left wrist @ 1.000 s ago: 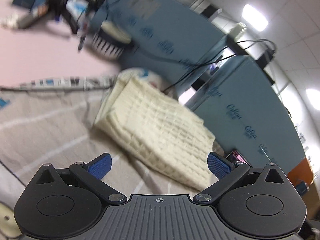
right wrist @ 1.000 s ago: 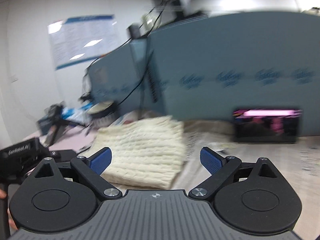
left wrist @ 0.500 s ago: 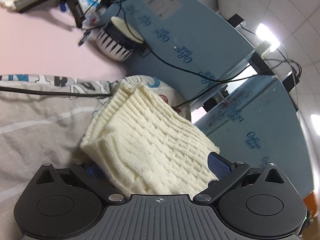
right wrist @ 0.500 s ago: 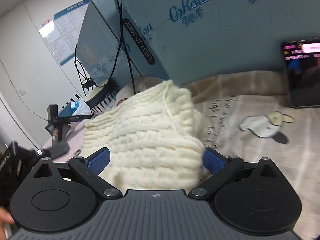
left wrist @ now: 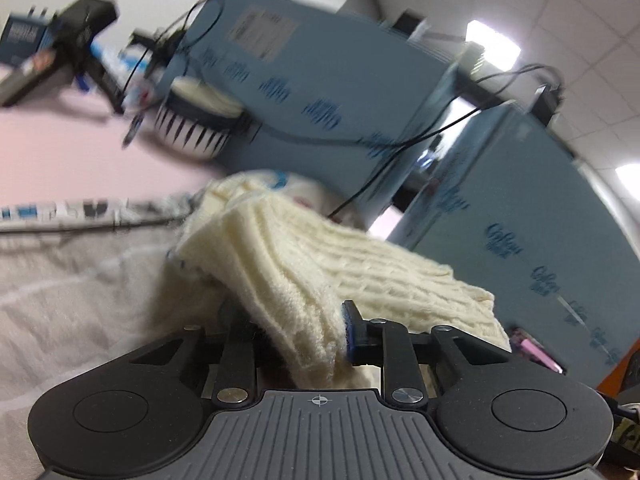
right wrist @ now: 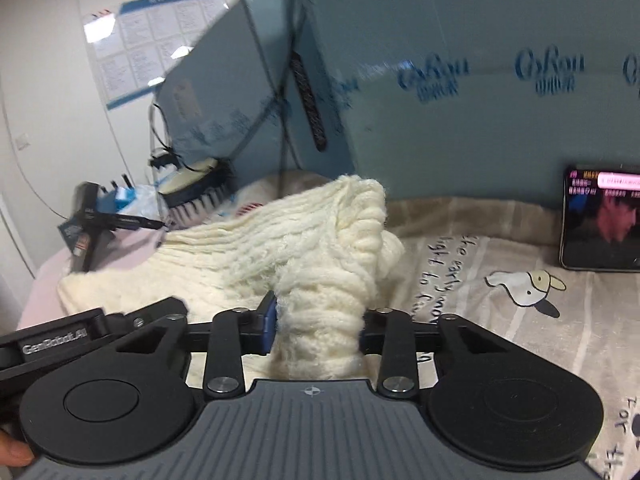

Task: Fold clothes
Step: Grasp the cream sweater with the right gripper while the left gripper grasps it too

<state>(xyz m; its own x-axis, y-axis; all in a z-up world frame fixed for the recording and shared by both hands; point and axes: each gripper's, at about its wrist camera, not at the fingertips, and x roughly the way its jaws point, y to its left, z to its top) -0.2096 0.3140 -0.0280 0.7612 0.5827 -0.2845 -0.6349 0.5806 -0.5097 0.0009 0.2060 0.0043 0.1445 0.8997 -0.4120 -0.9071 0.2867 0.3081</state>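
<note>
Bedsheet [right wrist: 500,320], beige w/ printed text, carries the cream knit sweater [right wrist: 248,256] in front of blue boxes [right wrist: 460,120]. Left tongs [left wrist: 304,332] and right tongs [right wrist: 316,328] have just been closing, each now pinching a sweater edge.

Right gripper [right wrist: 316,330] just closed — fingers [right wrist: 267,322] pinching cream knit sweater [right wrist: 320,248], phone [right wrist: 600,220] behind

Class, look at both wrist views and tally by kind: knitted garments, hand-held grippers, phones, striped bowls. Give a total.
Knitted garments: 1, the cream sweater
Hand-held grippers: 2, left hand-held gripper and right hand-held gripper
Phones: 1, the phone
Striped bowls: 1, the striped bowl
Total: 5
</note>
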